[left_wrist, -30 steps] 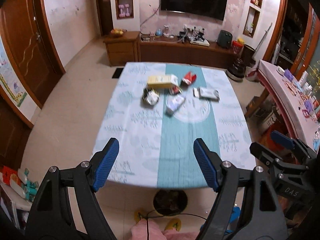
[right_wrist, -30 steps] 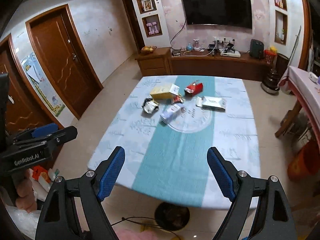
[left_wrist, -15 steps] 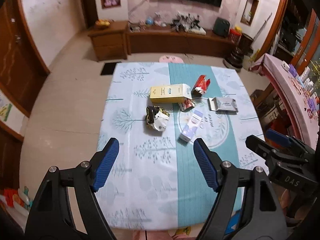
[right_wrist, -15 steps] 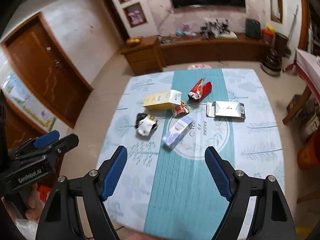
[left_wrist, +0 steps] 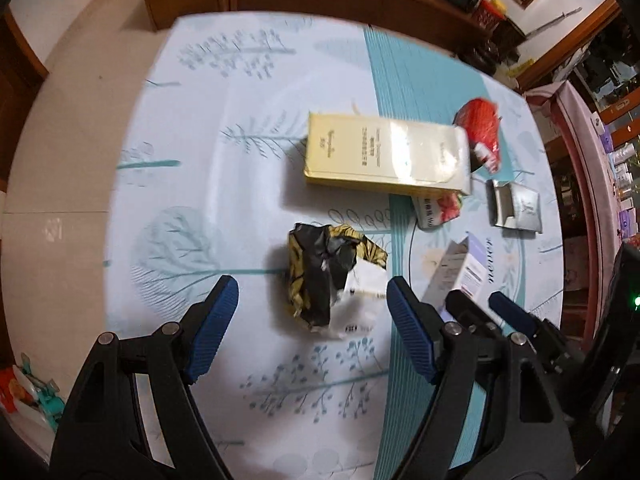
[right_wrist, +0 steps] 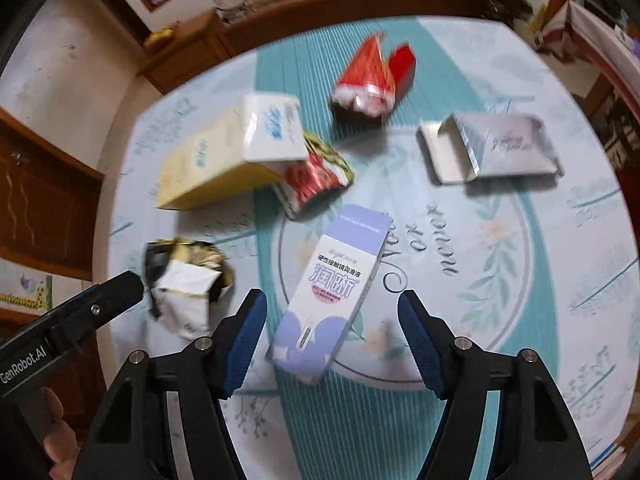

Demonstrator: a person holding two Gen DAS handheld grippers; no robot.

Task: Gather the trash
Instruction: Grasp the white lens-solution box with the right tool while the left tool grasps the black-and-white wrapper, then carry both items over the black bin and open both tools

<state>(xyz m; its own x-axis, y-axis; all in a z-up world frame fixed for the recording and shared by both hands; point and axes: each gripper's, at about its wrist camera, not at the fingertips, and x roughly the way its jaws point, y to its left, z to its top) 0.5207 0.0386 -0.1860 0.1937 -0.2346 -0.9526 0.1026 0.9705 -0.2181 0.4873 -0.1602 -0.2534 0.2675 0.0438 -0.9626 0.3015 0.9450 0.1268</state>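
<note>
Six pieces of trash lay on one table under a pale cloth printed with trees and a teal centre band. One crumpled black-and-gold wrapper, white on its inner face, sat between the blue pads of the left gripper, whose jaws stood spread wide with neither pad touching it. One lilac-and-white carton, printed with large Chinese characters too blurred to read surely, lay between the pads of the right gripper; those jaws had just been closing but stood apart from the carton on both sides. One long yellow box bore small print that could not be made out; its white end flap showed blue lettering, also illegible. One red-patterned small packet lay touching the yellow box's end. One red foil bag, torn open, lay farther back. One flat silver-grey box, flap open, carried a script logo too blurred to read. The cloth's ring motif read "Now or never". The left gripper's body, seen from the right wrist, was marked "GenRobot.AI", with fingers of the person's hand below it.
</note>
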